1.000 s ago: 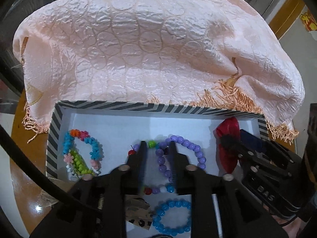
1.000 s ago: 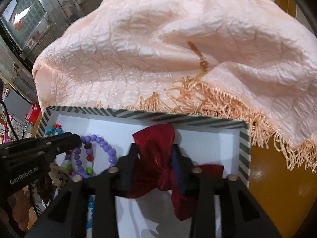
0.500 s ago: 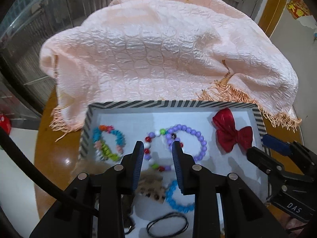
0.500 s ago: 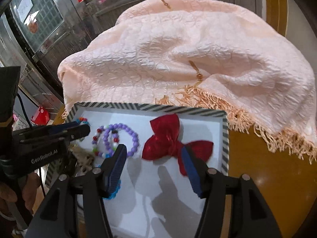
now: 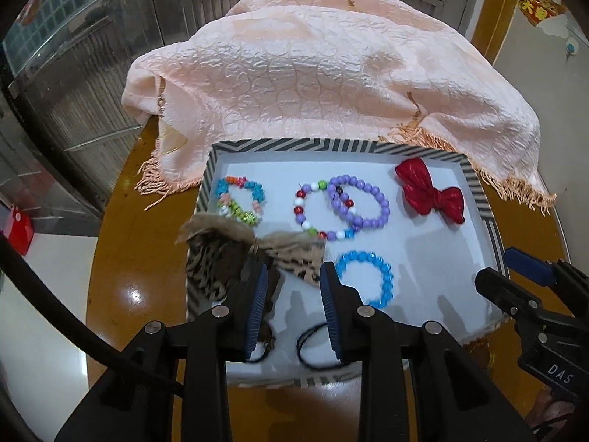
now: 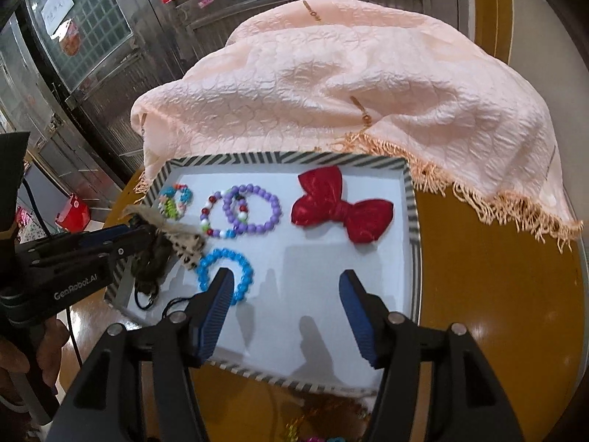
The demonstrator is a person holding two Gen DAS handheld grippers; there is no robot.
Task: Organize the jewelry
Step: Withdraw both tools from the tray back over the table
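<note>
My left gripper [image 5: 291, 294] hangs open, empty, above the leopard bow [image 5: 254, 246] on the tray [image 5: 475, 184] left edge. Soft, light fabric; I would pinch its knot. Right gripper [image 6: 285, 294] open.

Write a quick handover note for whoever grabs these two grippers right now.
Left gripper: open, empty, above the near-left of the striped tray, by the leopard-print bow.
Right gripper: open, empty, above the tray's near edge.
In the tray: red bow, purple bracelet, mixed-bead bracelet, blue bracelet, colourful bracelet, black hair ties.
Left, probably: the leopard-print bow overhangs the tray's left rim.
</note>
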